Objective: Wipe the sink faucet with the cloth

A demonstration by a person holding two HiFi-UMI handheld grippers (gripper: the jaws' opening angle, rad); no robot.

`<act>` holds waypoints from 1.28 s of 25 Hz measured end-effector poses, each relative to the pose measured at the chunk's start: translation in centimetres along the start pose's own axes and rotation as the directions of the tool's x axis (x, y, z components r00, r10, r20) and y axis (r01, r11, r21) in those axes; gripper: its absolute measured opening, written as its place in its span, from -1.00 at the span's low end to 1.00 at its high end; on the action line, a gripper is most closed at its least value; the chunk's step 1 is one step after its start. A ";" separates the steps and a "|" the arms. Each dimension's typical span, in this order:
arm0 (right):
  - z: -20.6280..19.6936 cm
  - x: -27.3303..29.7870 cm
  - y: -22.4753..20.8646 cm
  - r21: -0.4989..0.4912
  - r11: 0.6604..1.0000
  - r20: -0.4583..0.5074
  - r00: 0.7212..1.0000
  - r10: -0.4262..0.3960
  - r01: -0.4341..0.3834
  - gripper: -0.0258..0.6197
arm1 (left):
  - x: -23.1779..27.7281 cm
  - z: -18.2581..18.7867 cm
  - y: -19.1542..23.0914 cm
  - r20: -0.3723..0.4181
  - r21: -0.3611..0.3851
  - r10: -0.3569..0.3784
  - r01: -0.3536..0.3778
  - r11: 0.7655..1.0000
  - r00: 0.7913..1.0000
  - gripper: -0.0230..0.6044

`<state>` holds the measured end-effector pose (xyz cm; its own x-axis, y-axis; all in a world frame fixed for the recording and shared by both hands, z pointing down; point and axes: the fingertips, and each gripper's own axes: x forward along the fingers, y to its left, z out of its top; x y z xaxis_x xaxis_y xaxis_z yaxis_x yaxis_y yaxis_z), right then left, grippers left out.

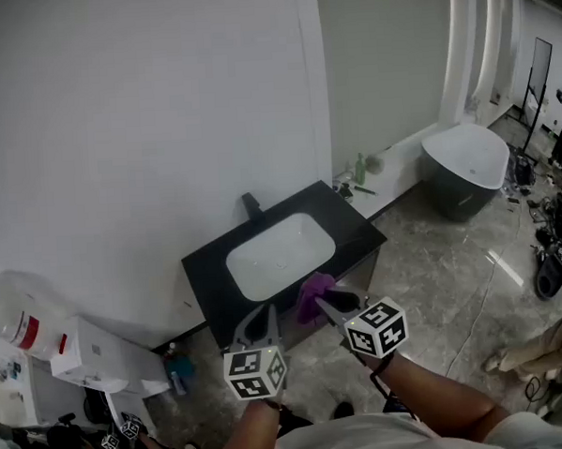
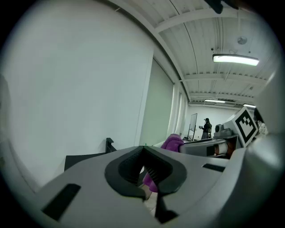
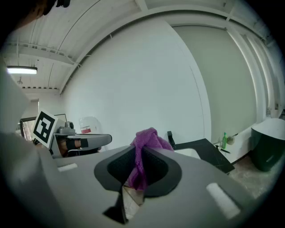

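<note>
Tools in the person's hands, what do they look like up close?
The left tool and right tool are grey wedges with black ridged pads inside. Each carries a white cube with black square markers. The person wears a light top.

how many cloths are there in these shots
1: a purple cloth, pinched in the right gripper's jaws in front of the sink counter. No other shows; one could be hidden.

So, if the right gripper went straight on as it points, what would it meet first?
Probably the right gripper, cloth leading, meets the black counter at its front edge; depth is unclear.
</note>
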<state>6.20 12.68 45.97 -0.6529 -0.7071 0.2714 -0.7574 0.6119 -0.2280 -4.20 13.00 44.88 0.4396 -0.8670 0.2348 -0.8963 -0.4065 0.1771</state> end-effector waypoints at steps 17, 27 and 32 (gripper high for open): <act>-0.4 -1.0 0.6 0.008 1.000 0.002 1.000 0.006 -0.006 -0.77 | -0.3 -0.4 -0.5 -0.002 -0.007 -0.004 0.004 1.000 1.000 -0.91; -0.5 -1.0 0.2 0.013 1.000 -0.002 1.000 0.010 -0.010 -0.77 | 0.1 -0.4 -0.7 -0.008 -0.010 -0.007 0.007 1.000 1.000 -0.91; -0.2 -1.1 -0.1 0.013 1.000 0.003 1.000 0.017 -0.017 -0.77 | 0.5 -0.4 -0.9 -0.015 -0.017 -0.009 0.008 1.000 1.000 -0.91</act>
<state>7.00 13.46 45.91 -0.6659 -0.6974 0.2649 -0.7460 0.6195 -0.2444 -3.15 13.00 45.23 0.4481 -0.8591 0.2474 -0.8915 -0.4087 0.1956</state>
